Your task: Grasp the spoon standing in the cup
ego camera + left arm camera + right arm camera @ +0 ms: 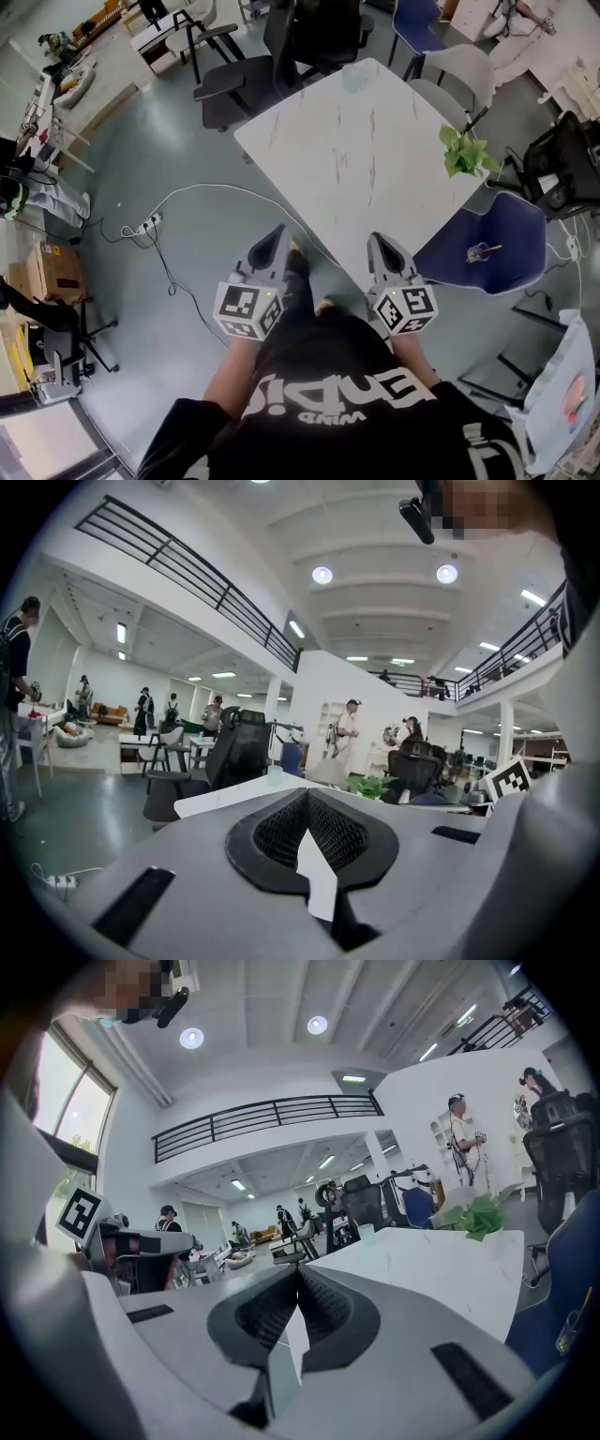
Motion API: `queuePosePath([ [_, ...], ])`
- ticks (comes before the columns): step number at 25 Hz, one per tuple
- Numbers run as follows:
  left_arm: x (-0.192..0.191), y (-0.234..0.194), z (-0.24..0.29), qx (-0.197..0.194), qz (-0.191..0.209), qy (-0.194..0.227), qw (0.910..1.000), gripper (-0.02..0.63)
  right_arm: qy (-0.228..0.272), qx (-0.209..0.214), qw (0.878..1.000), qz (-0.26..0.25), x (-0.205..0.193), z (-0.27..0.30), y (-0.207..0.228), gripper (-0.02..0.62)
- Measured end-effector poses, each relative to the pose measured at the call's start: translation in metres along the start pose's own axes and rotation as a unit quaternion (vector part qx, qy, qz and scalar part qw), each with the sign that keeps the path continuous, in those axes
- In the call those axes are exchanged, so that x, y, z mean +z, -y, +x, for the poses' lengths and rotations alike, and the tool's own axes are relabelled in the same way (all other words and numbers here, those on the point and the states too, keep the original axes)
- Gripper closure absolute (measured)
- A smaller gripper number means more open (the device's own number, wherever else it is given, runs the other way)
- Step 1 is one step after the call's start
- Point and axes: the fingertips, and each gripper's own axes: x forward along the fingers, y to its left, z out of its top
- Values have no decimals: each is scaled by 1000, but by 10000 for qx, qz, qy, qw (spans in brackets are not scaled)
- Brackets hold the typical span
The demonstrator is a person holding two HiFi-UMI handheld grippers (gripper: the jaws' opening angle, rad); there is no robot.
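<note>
A small clear cup (478, 253) stands on the seat of a blue chair (506, 225) to the right of the table, with a thin yellowish spoon (489, 249) leaning out of it. The cup and spoon (568, 1324) also show at the far right edge of the right gripper view. My left gripper (277, 231) and right gripper (377, 238) are held side by side in front of the person's chest, near the white table's near corner. Both are shut with nothing between the jaws. The cup lies well to the right of the right gripper (298, 1271). The left gripper (305, 796) points over the table.
The white marble table (375, 178) carries a pale translucent cup (354, 77) at its far end and a green plant (466, 153) at its right edge. Office chairs (281, 56) stand round it. A power strip with cable (150, 223) lies on the floor at left. People stand in the background.
</note>
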Motion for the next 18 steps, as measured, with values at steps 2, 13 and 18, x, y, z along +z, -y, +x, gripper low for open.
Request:
queuePosePath([
  [2,4,-2,13,-58,32,27,10000,592,28,-52,10000,10,3,8,8,583],
  [13,15,-25,66,-318,79,-33,9995,592,144,-321,9993,96,14,51,31,583],
  [18,18,-38,92,-427,42,-62,9991,592,134,-418,9990,104,17,72,39,583],
])
